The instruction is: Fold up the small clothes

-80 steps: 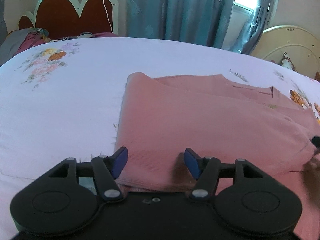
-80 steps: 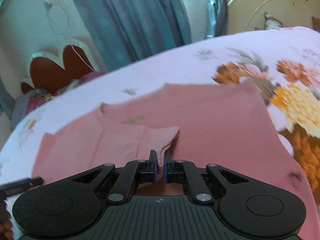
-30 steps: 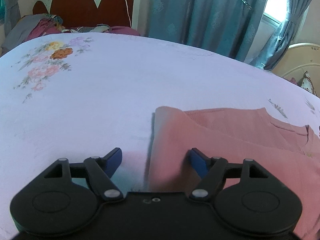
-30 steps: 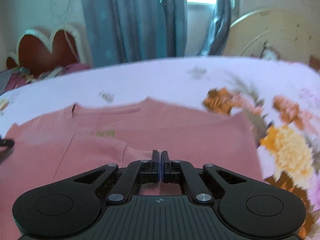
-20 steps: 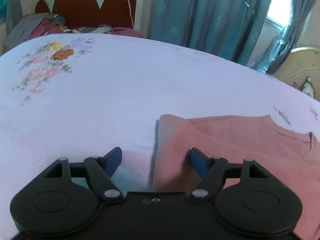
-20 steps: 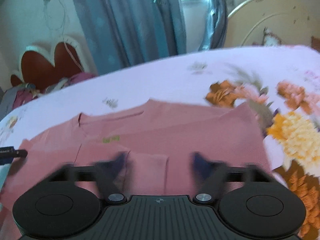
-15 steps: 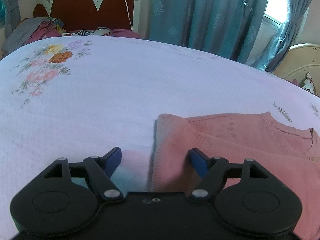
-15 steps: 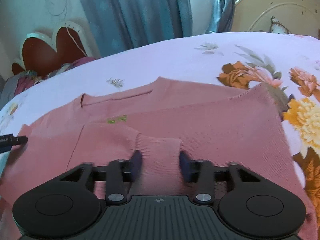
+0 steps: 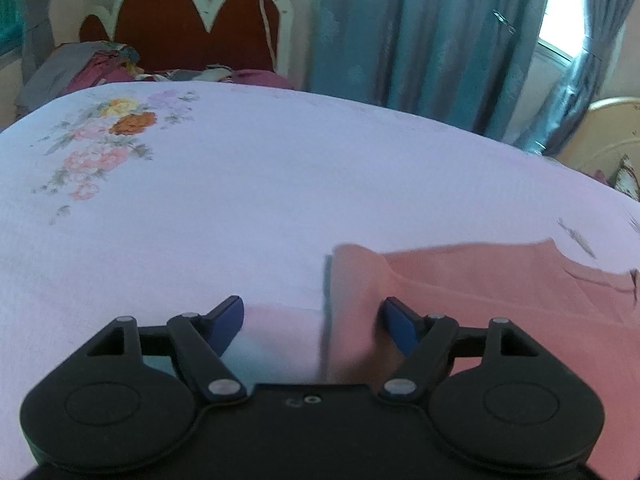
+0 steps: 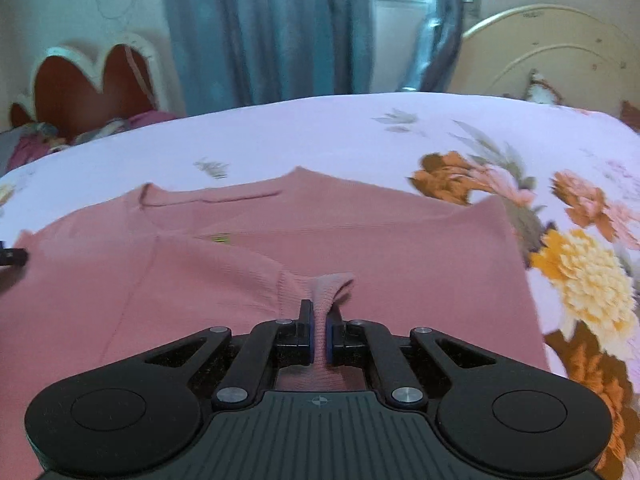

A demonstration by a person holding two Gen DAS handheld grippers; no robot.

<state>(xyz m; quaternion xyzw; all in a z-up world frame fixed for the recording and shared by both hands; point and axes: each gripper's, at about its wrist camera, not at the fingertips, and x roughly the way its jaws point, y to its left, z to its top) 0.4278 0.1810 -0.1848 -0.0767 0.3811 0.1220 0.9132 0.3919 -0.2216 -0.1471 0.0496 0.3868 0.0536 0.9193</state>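
Centrally, a pink knit top is laid flat on a pale lilac bedsheet printed with flowers. In the right wrist view, the right gripper is seen closed on a raised pinch of the top's ribbed sleeve cuff, the fabric being squeezed between the two blue-padded fingers. The neckline is turned toward the far side of the bed, and a small yellow-green mark is visible just below it. Printed orange and yellow flowers are shown on the sheet just beside the top's right edge.

In the left wrist view, the left gripper is held wide open and nothing is gripped. The top's left folded edge is placed between the spread fingers, nearer the right blue pad; whether that pad touches the fabric cannot be told. The left pad is shown over bare sheet.

Behind the bed, a scalloped red headboard with a white border, a heap of clothes beside it, and blue curtains are visible. A cream footboard is seen at the right.
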